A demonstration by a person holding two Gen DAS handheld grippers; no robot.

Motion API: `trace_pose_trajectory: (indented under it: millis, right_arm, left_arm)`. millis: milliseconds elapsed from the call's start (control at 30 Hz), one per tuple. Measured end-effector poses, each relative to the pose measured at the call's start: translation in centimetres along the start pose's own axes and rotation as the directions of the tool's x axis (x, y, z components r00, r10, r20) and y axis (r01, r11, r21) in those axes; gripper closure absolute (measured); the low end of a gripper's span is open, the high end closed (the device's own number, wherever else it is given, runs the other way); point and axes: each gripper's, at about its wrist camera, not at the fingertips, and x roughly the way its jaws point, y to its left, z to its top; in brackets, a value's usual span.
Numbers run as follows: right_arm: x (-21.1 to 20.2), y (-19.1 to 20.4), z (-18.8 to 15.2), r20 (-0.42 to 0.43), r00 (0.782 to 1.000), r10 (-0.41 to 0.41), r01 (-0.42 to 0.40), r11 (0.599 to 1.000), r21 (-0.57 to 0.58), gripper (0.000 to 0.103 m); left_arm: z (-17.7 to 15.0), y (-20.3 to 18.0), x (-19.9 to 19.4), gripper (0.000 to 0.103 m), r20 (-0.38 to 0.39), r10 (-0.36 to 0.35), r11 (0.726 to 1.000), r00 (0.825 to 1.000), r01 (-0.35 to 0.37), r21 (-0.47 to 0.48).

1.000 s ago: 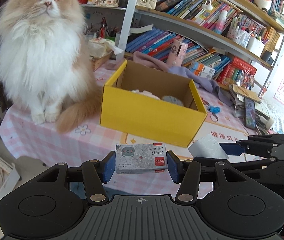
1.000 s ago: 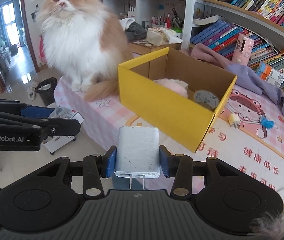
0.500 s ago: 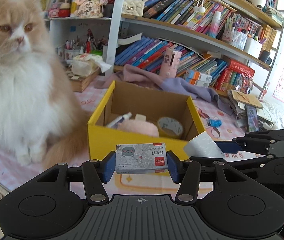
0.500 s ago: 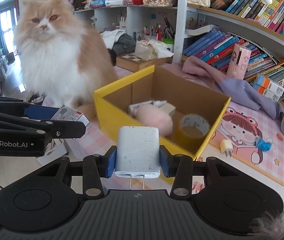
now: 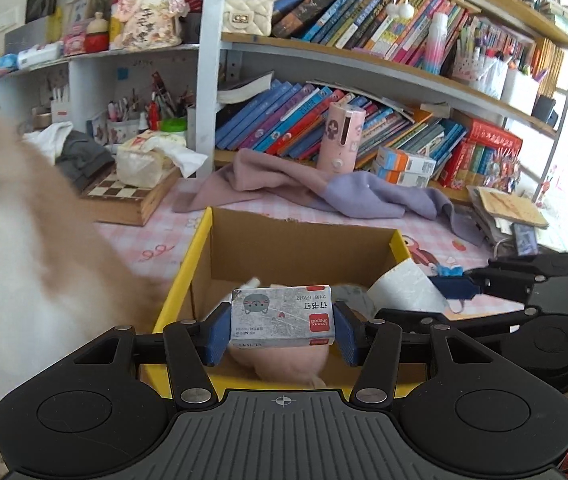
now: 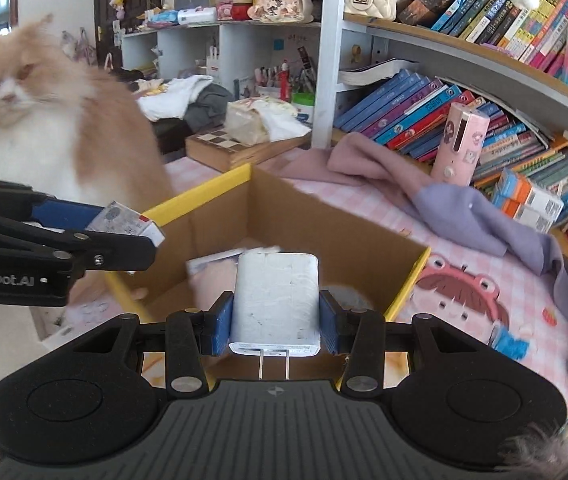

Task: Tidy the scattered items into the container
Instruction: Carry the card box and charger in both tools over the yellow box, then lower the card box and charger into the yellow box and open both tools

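Observation:
My left gripper (image 5: 281, 330) is shut on a small grey staples box (image 5: 281, 316) with a cat drawing, and holds it over the open yellow cardboard box (image 5: 187, 276). My right gripper (image 6: 275, 326) is shut on a white plug-in charger (image 6: 275, 296), prongs toward the camera, also above the yellow box (image 6: 203, 192). Inside the box lie a pink fluffy thing (image 5: 284, 362) and other items, mostly hidden by what I hold. In the left wrist view the right gripper's charger (image 5: 404, 290) shows at the right. From the right wrist, the left gripper's staples box (image 6: 127, 222) is seen at the left.
A fluffy orange and white cat (image 6: 43, 132) sits on the pink checked table (image 6: 464, 280) just left of the box. A purple cloth (image 5: 324, 192), a pink cylinder (image 5: 342, 136), a chessboard box (image 5: 127, 196) and bookshelves (image 5: 364, 72) stand behind. A blue clip (image 6: 510, 346) lies at the right.
Both grippers have moved forward with their loads, from in front of the yellow box to above its opening. The cat now fills the left edge of the left view.

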Motion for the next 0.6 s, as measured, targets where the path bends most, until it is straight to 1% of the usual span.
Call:
trace_pose_trajectory:
  millis: [100, 267, 333, 433, 600]
  right_arm:
    - [2.2, -1.0, 0.7, -0.026, 1.0, -0.017, 0.016, 0.999, -0.032, 0.061]
    - [6.0, -1.6, 1.6, -0.096, 0.995, -0.032, 0.017, 0.988, -0.151, 0.061]
    - [7.5, -1.7, 1.7, -0.131, 0.991, -0.039, 0.013, 0.981, -0.193, 0.061]
    - [9.5, -1.9, 1.6, -0.179, 0.983, -0.047, 0.004, 0.973, -0.23, 0.061]
    - [11.7, -2.1, 1.5, -0.235, 0.971, -0.051, -0.018, 0.959, -0.281, 0.061]
  left_arm:
    - [1.0, 0.1, 2.4, 0.051, -0.027, 0.002, 1.0, 1.0, -0.001, 0.021]
    - [2.5, 0.7, 6.6, 0.051, -0.081, 0.002, 0.999, 0.997, 0.001, 0.035]
    - [2.8, 1.0, 8.4, 0.051, -0.115, -0.014, 1.0, 0.993, 0.017, 0.026]
    - [3.0, 1.3, 10.9, 0.051, -0.168, -0.012, 1.0, 0.986, 0.015, 0.022]
    - [3.4, 1.6, 14.0, 0.051, -0.218, -0.003, 1.0, 0.976, 0.007, 0.019]
